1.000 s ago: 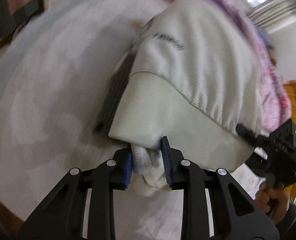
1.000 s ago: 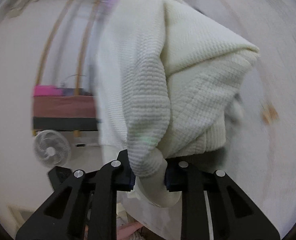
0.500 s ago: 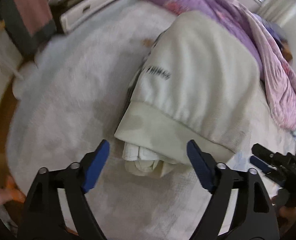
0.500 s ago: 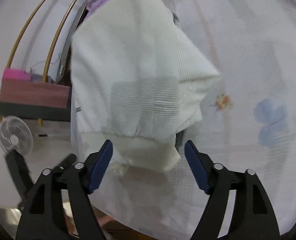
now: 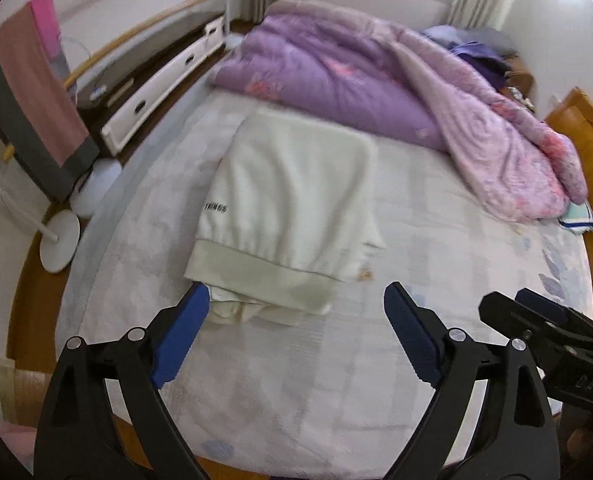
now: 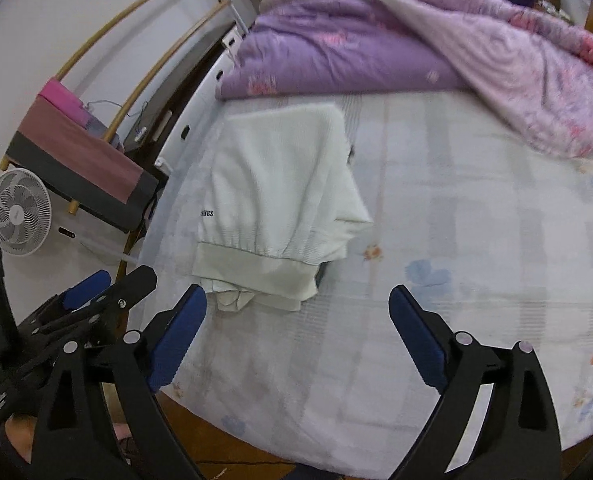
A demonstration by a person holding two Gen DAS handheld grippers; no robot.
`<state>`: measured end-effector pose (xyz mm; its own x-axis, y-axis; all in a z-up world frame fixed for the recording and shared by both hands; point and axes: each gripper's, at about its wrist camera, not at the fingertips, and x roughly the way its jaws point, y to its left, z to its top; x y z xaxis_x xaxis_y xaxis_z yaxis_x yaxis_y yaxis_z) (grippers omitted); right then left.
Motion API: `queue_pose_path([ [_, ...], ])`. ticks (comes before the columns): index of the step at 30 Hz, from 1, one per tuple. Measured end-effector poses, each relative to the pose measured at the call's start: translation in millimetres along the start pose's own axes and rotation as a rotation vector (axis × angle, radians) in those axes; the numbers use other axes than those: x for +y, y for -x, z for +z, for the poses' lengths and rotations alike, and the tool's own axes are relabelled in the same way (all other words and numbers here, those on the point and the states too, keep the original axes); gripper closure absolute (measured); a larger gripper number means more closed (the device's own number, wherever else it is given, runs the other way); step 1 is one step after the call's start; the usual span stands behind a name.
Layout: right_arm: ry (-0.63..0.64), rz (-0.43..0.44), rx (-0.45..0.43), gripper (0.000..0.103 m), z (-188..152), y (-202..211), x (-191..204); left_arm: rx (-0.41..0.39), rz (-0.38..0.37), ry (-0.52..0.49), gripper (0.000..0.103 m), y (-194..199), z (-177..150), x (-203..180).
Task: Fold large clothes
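The folded garment point(image 5: 292, 200) lies flat on the bed point(image 5: 436, 248), toward the bed's left side, its hem end nearest the cameras. Behind it, across the far part of the bed, sits a bunched quilt point(image 5: 376, 76). Left of the bed, on the floor, stands a fan point(image 6: 19, 213), with a drying rack point(image 6: 84, 160) behind it. The left gripper point(image 5: 296, 336) and right gripper point(image 6: 296, 332) hang before the garment's near edge, apart from it, the left gripper to the left of the right gripper.

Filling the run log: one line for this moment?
left gripper: open | right gripper: open | cream sweater: folded, lying on bed sheet
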<state>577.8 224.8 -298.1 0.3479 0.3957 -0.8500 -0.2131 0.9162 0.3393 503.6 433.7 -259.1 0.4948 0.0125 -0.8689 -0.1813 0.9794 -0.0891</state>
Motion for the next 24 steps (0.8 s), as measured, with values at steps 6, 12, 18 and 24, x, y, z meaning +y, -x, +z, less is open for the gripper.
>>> queue_pose_path([
  [6,0.097,-0.021,-0.078,0.013,-19.4,78.4,-16.1,-0.09,-0.007,-0.026,0.013,71.1,-26.2,-57.6],
  [12,0.146,-0.023,-0.134,0.013,-49.6,144.9,-44.8,-0.176,0.03,-0.083,0.013,130.4,-60.0,-119.0],
  [18,0.182,-0.003,-0.185,0.013,-85.6,216.7,-83.2,-0.259,0.055,-0.102,0.013,185.2,-100.5,-180.6],
  [24,0.221,0.014,-0.233,0.013,-117.5,279.4,-106.1,-0.328,0.051,-0.081,0.013,235.8,-137.2,-224.8],
])
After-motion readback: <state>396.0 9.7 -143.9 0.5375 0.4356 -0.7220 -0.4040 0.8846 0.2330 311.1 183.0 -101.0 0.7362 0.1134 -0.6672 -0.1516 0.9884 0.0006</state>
